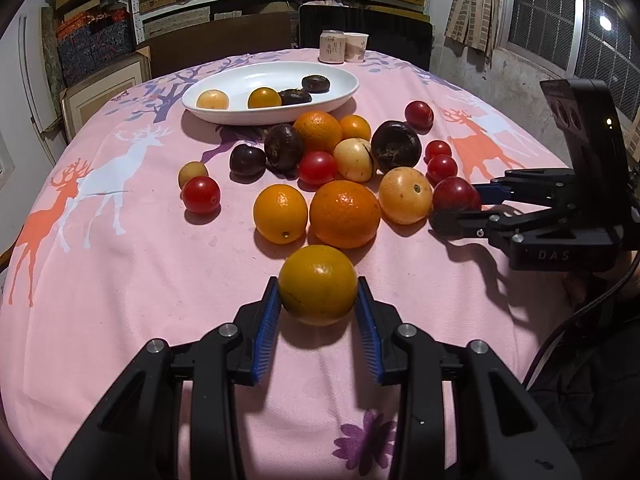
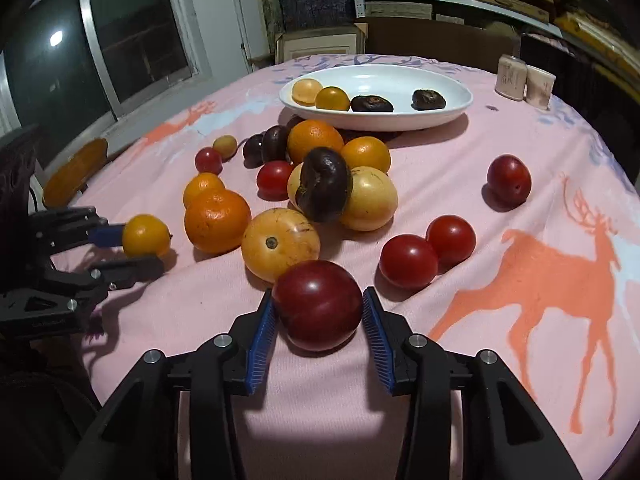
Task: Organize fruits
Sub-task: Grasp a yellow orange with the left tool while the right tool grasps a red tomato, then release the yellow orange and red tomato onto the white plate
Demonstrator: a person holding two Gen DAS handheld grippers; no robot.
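Left tongs (image 1: pixel 318 300) are clamped on a yellow-orange citrus (image 1: pixel 317 285), blue pads touching both of its sides. Right tongs (image 2: pixel 319 312) are clamped on a dark red plum (image 2: pixel 318 305), pads against both flanks.

Landmark: the white oval dish (image 1: pixel 340 98), which holds four small fruits, two yellow and two dark.

The fruit pile (image 1: pixel 344 168) lies just in front of the dish, fruits touching or close together. It stands between both held fruits and the dish. The citrus sits at the pile's near edge, just in front of a large orange (image 1: pixel 345 214). The plum sits at the pile's right side, touching a yellow fruit (image 2: pixel 280 245) and near two red tomatoes (image 2: pixel 428 254).

A can (image 1: pixel 333 46) and a paper cup (image 1: pixel 356 47) stand behind the dish at the far edge of the surface (image 1: pixel 120 280). Bare cloth lies left of the pile and in front of both tongs
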